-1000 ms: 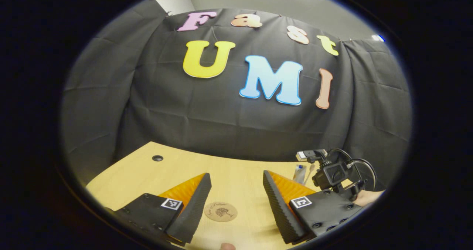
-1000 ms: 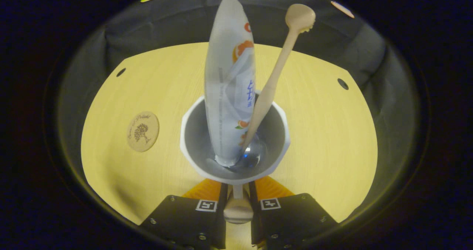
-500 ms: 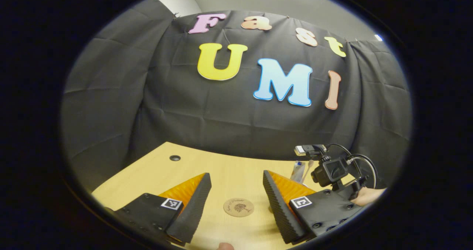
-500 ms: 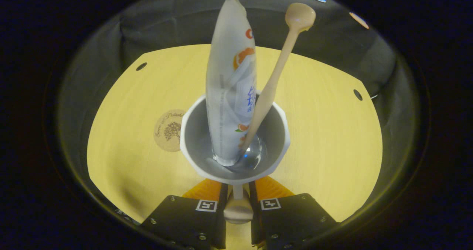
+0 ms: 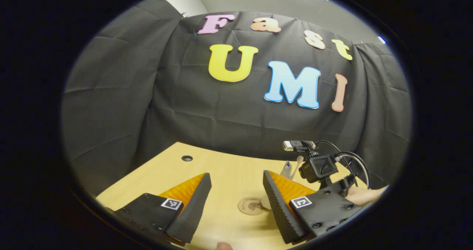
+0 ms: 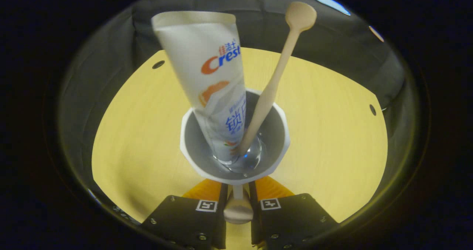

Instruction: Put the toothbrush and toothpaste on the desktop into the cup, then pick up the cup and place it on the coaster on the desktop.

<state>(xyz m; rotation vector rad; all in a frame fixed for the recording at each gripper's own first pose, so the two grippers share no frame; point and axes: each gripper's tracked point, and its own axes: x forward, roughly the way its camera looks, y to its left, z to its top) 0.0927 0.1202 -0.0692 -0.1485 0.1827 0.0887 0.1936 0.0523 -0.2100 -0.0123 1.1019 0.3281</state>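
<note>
Right tool [image 6: 236, 196]: fingers are closing narrowly on the cup's handle at the bottom of the right gripper view, pressing on it from both sides and carrying the cup.
Cup [image 6: 192, 139]: white, with a faceted rim, it is sitting just ahead of the right tool's fingers, above the bench; whether its base is touching the bench cannot be told.
Toothpaste [image 6: 207, 68]: standing cap-down in the cup, the tube is leaning toward the upper left, its flat crimped end uppermost and its printed face turned to the camera.
Toothbrush [image 6: 275, 80]: pale and slim, it is standing in the cup beside the toothpaste, leaning the other way, head up.
Left tool [image 5: 236, 202]: fingers are standing wide apart and holding nothing, hovering low over the bench in the left gripper view.
Coaster [image 5: 251, 205]: round and brown with a dark printed motif, it is lying flat on the bench between the left tool's fingers, nearer the right-hand one.
Right tool, seen from the left gripper view [image 5: 321, 168]: its camera and looped cables are showing just beyond the left tool's right-hand finger, with a hand [image 5: 364, 195] gripping it at the edge.
Bench [image 6: 325, 131]: light wood, with small dark round holes near its far edge.
</note>
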